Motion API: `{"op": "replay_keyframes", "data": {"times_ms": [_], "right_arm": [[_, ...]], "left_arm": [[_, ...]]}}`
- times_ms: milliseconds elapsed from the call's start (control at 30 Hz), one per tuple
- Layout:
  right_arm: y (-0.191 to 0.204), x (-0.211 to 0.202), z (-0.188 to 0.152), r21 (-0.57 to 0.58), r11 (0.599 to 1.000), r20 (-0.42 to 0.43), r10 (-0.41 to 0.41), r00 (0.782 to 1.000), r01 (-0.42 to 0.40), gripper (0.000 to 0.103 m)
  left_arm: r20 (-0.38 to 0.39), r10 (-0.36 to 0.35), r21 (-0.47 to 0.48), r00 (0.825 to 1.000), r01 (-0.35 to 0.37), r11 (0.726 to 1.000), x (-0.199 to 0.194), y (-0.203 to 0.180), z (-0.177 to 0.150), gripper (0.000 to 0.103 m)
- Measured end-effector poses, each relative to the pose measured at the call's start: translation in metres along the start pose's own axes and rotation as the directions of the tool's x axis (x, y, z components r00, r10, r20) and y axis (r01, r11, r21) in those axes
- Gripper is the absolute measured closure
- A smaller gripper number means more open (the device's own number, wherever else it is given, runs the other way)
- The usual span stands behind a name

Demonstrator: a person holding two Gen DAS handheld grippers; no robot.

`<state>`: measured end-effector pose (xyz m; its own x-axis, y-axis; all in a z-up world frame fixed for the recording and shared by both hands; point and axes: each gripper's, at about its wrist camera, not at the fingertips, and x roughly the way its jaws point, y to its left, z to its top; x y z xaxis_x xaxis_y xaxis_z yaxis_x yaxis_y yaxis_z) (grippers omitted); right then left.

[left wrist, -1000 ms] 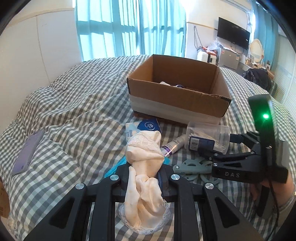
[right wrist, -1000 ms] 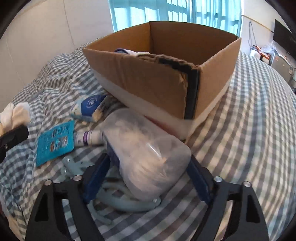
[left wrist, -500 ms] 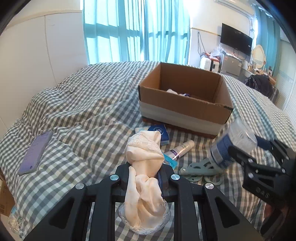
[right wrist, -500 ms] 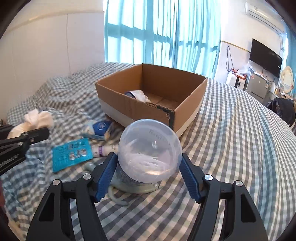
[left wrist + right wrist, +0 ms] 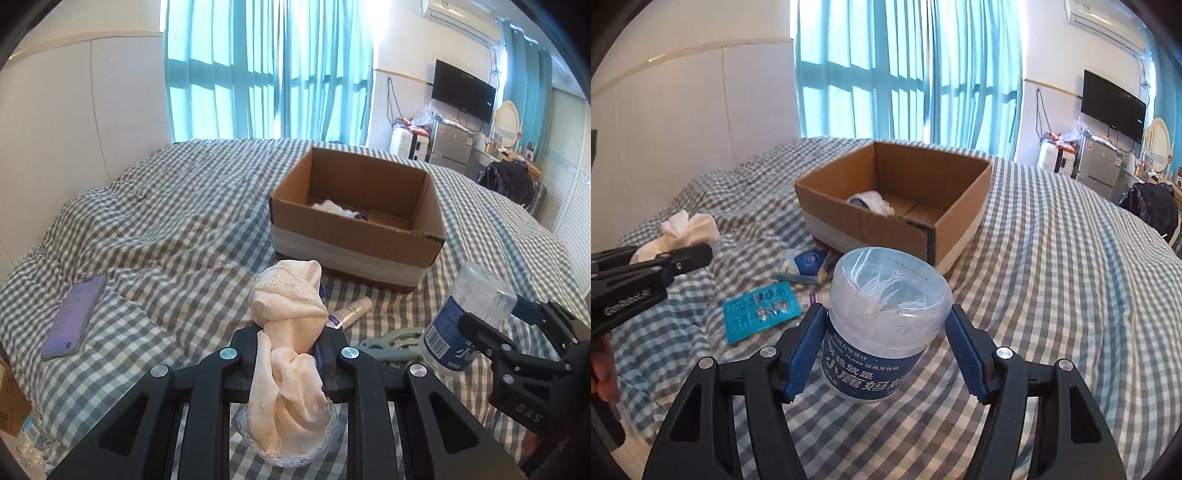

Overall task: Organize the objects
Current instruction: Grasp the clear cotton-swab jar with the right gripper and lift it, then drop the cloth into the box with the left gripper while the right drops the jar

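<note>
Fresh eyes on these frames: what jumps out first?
Both grippers are loaded: the left gripper is clamped on a cream lace-trimmed cloth, and the right gripper holds a clear dental floss jar above the checked bed. Behind them sits an open cardboard box, with small items scattered in front of it.

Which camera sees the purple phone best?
The left wrist view. The phone lies flat on the checked bedspread, whole and unblocked, at the picture's left. The right wrist view does not show it at all.
</note>
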<state>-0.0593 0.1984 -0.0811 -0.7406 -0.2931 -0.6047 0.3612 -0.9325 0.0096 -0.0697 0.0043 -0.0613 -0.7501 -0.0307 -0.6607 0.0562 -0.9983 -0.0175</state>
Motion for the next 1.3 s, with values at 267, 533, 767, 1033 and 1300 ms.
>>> {"op": "replay_keyframes", "data": {"times_ms": [267, 533, 767, 1033, 1300], "right_arm": [[-0.003, -0.031, 0.037, -0.018, 1.0, 0.069, -0.013, 0.998, 0.015, 0.037], [0.002, -0.049, 0.09, -0.063, 0.997, 0.15, -0.04, 0.988, 0.05, 0.037], [0.007, -0.04, 0.137, -0.099, 0.992, 0.191, -0.059, 0.98, 0.079, 0.037], [-0.006, 0.015, 0.169, -0.107, 0.991, 0.152, -0.06, 0.987, 0.077, 0.037], [-0.042, 0.105, 0.176, -0.046, 0.997, 0.075, -0.062, 0.995, 0.066, 0.037]], "left_arm": [[0.054, -0.022, 0.039, 0.998, 0.02, 0.999, -0.009, -0.011, 0.033, 0.082], [0.116, -0.097, 0.111, 0.988, 0.084, 0.99, -0.01, -0.032, 0.083, 0.082], [0.138, -0.139, 0.156, 0.981, 0.117, 0.981, 0.007, -0.046, 0.123, 0.082], [0.115, -0.184, 0.186, 0.976, 0.16, 0.969, 0.058, -0.053, 0.158, 0.082], [0.041, -0.161, 0.163, 0.986, 0.152, 0.975, 0.143, -0.046, 0.164, 0.082]]}}
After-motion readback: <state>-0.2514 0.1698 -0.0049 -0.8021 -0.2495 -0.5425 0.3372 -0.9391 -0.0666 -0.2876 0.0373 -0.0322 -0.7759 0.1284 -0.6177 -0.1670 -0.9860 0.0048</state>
